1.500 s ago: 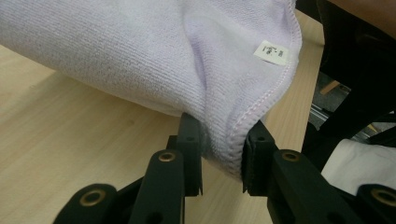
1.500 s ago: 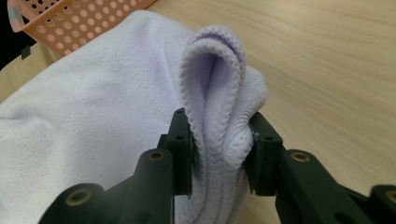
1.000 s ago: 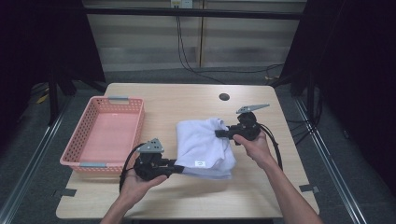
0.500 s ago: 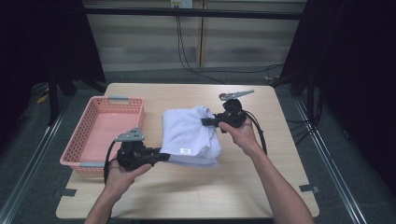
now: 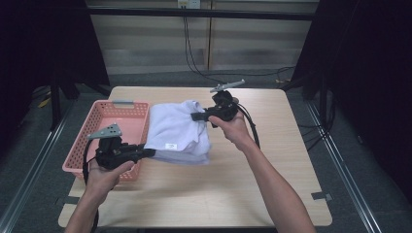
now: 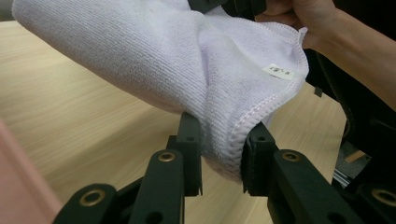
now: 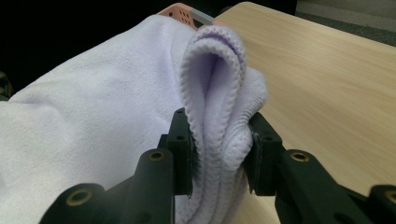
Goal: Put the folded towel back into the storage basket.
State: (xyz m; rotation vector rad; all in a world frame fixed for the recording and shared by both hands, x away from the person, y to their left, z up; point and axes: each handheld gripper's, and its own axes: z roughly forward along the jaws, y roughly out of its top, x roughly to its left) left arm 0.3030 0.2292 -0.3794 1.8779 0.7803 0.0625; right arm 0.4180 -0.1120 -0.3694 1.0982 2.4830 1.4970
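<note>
1. The left gripper (image 6: pixel 219 163) clamps its two black jaws on a bunched fold of a white towel (image 6: pixel 187 60); in the high view the left gripper (image 5: pixel 148 153) points sideways at the towel's near corner.
2. The right gripper (image 7: pixel 219 154) is closed on a thick rolled edge of the same towel (image 7: pixel 93 121), the cloth squeezed between its pads; in the high view the right gripper (image 5: pixel 195 116) bites the far corner.
3. Between the two grippers the towel (image 5: pixel 177 131) hangs folded, sagging, with a small label facing up.
4. Below the towel lies the wooden table (image 5: pixel 272 160).
5. Just beside the left gripper, under the towel's edge, sits a pink basket (image 5: pixel 104 121).
</note>
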